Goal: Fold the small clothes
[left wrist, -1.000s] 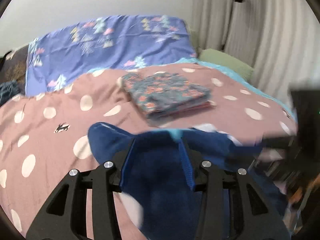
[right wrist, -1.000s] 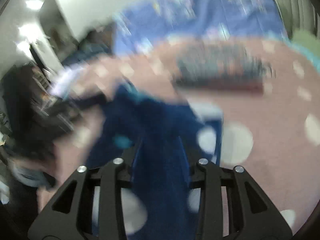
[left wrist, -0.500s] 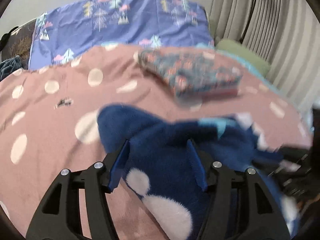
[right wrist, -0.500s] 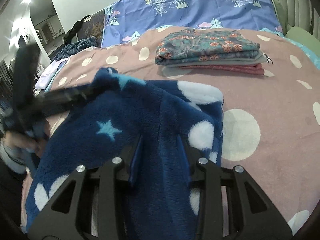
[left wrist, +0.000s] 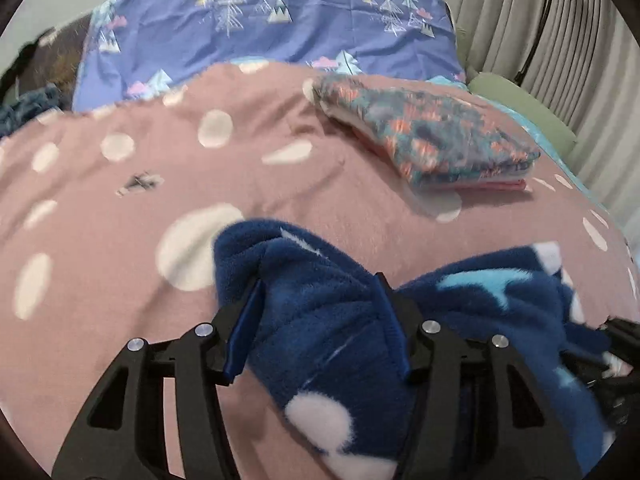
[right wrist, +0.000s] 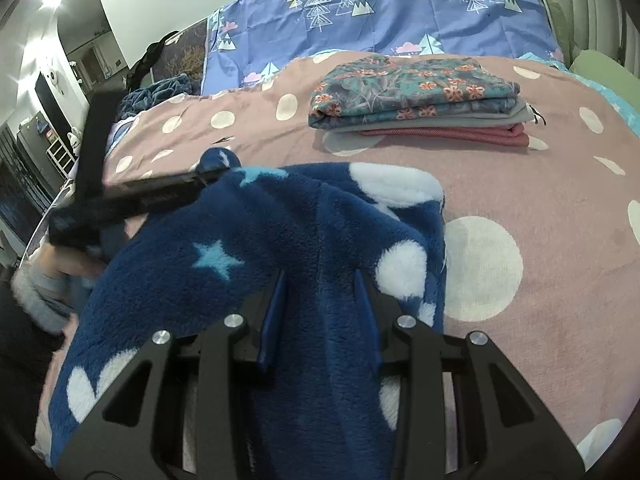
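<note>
I am holding the blue fleece garment (right wrist: 304,232) in both grippers, and it is sagging in folds over the near part of the bed. My right gripper (right wrist: 320,312) is pinching a thick ridge of the fleece between its fingers; the cloth is spilling to both sides of those jaws and back under them. My left gripper (left wrist: 320,320) is clamping another bunch of the same garment, with a rounded lobe of fleece poking out ahead of the jaws and the rest trailing off to their right. In the right wrist view, that left gripper is showing as a dark bar ahead and to the left of my right jaws, at the garment's far corner.

I am judging this piece to be mid-fold at most: it is crumpled, its edges are not lined up, and no clean crease is showing. Flattening, folding and stacking are left to do.

Well ahead of both sets of jaws, a stack of folded clothes (right wrist: 416,96) is lying finished, floral piece on top, grey and red ones beneath. I cannot tell whether more unfolded items are waiting.

The work surface is a pink spotted bedspread (right wrist: 520,184), soft and slightly rumpled. Beyond it, a purple tree-print sheet (right wrist: 380,8) is rising at the bed's far end. Pale curtains (left wrist: 520,20) are hanging ahead to the right of my left jaws; a lit doorway (right wrist: 88,40) is standing far left of my right jaws.
</note>
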Demonstrator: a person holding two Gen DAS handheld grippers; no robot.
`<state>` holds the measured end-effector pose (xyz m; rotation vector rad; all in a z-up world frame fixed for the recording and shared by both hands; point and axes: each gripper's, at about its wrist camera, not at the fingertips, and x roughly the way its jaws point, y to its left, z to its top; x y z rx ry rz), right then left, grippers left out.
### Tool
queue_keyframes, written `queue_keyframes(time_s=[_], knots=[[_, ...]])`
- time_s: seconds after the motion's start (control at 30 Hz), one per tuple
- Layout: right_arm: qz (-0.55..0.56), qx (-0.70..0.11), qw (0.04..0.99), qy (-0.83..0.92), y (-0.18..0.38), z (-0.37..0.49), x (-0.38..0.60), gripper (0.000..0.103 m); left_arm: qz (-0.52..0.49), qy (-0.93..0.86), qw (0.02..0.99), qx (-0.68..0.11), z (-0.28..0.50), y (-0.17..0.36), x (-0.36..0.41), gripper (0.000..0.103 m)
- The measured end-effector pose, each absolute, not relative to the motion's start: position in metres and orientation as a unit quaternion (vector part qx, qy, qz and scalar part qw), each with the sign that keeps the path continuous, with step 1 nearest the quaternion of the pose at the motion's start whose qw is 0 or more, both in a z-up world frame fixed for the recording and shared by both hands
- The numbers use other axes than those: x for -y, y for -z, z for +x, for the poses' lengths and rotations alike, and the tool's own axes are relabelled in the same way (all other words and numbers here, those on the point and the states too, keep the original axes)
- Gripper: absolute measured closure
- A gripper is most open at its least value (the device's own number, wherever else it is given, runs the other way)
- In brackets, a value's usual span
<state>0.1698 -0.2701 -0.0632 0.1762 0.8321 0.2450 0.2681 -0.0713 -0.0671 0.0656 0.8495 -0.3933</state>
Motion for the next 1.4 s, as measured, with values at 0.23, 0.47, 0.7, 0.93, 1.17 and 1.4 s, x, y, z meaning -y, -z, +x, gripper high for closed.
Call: queue_keyframes(time_s=[0.23, 0.47, 0.7, 0.93, 1.17, 1.4], knots=[[0.095, -0.397, 0.903, -0.132, 0.061, 0.165, 0.275, 0.067, 0.048, 0.321, 0.880, -0.347, 0.161, 0.003, 0.077, 0.046], [0.116, -0.384, 0.904, -0.148, 0.020, 0.179, 0.288, 0.077, 0.109, 0.306, 0.871, -0.370, 0.114, 0.046, 0.085, 0.045], [0.055, -0.439, 0.891, -0.102, 0.069, 0.214, 0.274, 0.077, 0.137, 0.288, 0.876, -0.362, 0.120, 0.057, 0.097, 0.045], [0.080, -0.390, 0.912, -0.099, 0.020, 0.158, 0.286, 0.071, 0.120, 0.277, 0.884, -0.357, 0.106, 0.042, 0.088, 0.045], [0.106, -0.370, 0.905, -0.184, 0.009, 0.049, 0.288, 0.060, 0.122, 0.349, 0.873, -0.319, 0.045, 0.015, 0.081, 0.037], [0.128, -0.381, 0.905, -0.137, 0.050, 0.030, 0.291, 0.052, 0.153, 0.320, 0.873, -0.334, 0.037, 0.061, 0.099, 0.032]])
